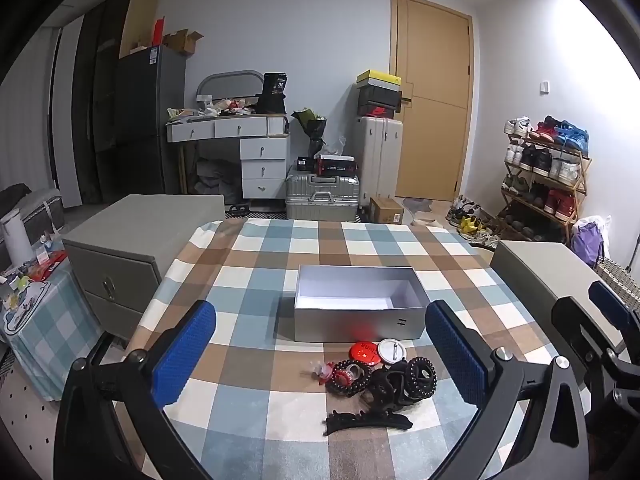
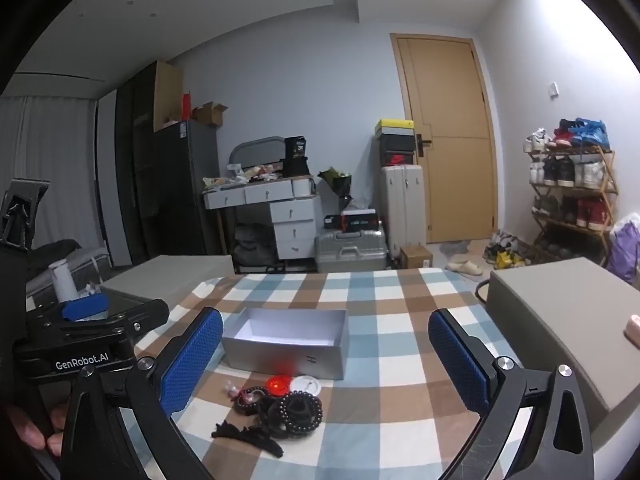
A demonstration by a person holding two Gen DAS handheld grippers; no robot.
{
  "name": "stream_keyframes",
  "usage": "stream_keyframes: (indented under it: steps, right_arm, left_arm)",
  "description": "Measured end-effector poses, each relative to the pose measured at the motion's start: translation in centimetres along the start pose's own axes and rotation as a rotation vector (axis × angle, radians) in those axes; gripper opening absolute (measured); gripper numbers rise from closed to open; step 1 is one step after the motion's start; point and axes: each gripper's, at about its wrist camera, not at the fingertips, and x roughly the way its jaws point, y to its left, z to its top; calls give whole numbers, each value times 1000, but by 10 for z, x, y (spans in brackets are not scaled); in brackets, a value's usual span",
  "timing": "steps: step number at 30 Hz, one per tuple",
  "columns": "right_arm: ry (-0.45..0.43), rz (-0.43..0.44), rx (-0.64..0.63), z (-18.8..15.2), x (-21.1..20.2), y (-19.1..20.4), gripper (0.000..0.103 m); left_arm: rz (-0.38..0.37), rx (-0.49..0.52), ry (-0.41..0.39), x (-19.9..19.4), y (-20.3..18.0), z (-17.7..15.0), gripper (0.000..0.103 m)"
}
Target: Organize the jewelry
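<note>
An open silver box (image 1: 356, 306) stands empty on the checked tablecloth (image 1: 256, 272); it also shows in the right wrist view (image 2: 286, 344). In front of it lies a small pile: a red badge (image 1: 363, 353), a white badge (image 1: 392, 350), black bead bracelets (image 1: 416, 376) and a long black hair clip (image 1: 366, 420). The same pile (image 2: 280, 406) shows in the right wrist view. My left gripper (image 1: 320, 354) is open and empty, hovering just before the pile. My right gripper (image 2: 326, 364) is open and empty, right of the pile.
Grey cabinets stand left (image 1: 132, 248) and right (image 2: 556, 320) of the table. Behind are a desk with drawers (image 1: 256, 148), suitcases (image 1: 322, 196), a door (image 1: 434, 100) and a shoe rack (image 1: 548, 176).
</note>
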Motion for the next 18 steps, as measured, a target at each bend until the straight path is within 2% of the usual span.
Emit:
stream_keyframes:
  steps: [18]
  right_arm:
    - [19,56,-4,-10,-2,5,103]
  left_arm:
    - [-18,-9,37,5,2,-5,102]
